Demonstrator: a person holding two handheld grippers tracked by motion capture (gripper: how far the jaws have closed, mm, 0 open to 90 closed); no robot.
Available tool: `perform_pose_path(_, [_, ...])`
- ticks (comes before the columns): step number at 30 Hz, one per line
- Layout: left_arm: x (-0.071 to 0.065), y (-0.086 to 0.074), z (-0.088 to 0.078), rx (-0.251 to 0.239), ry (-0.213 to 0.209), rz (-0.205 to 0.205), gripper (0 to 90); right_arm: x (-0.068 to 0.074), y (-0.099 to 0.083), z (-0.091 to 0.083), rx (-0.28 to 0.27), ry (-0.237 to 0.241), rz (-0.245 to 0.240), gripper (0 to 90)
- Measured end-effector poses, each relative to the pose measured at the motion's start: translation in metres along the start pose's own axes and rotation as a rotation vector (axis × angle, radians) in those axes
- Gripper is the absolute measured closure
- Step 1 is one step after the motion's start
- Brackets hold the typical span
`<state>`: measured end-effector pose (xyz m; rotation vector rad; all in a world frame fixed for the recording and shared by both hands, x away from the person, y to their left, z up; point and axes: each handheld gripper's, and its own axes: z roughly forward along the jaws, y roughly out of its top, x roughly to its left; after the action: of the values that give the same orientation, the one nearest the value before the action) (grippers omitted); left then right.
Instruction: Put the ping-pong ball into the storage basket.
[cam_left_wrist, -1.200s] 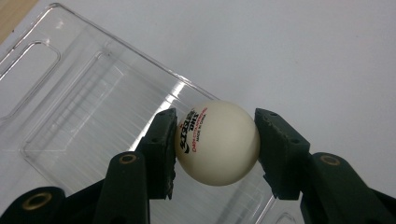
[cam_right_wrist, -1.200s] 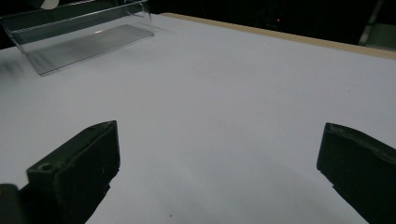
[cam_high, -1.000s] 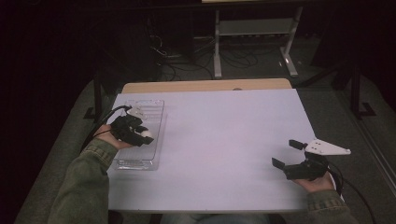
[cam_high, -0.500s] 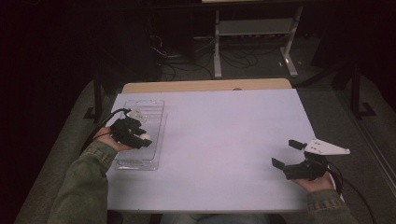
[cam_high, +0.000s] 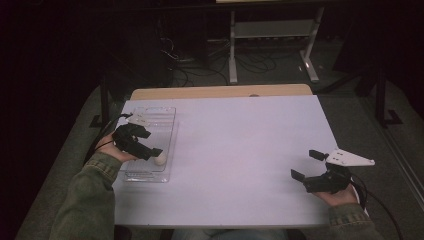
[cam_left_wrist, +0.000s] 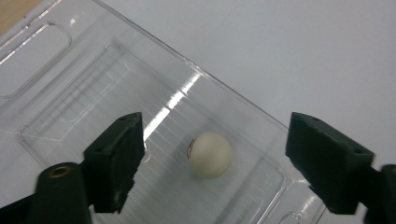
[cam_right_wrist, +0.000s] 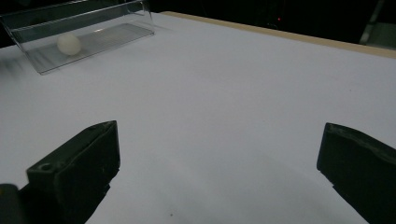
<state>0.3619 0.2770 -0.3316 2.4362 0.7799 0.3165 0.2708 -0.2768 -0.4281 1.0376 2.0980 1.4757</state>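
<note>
Since a second ago my left gripper has pulled back toward the lower left of the high view, uncovering a small white ball that now lies loose in the clear plastic tray at the table's left side. Its jaws stand released, wide apart above the tray, with the ball between them but untouched. At the lower right my right gripper has not moved, its jaws likewise spread and grasping nothing.

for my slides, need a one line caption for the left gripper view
Open left gripper poised above a small white ball lying in a clear plastic tray on a white table.
</note>
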Motion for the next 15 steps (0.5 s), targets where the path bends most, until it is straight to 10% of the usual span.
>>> perform_pose_path(15, [0.000,-0.014,-0.008,-0.067,0.031,-0.046,0.0,0.000,0.000,0.000,0.001,0.001,0.001,0.0])
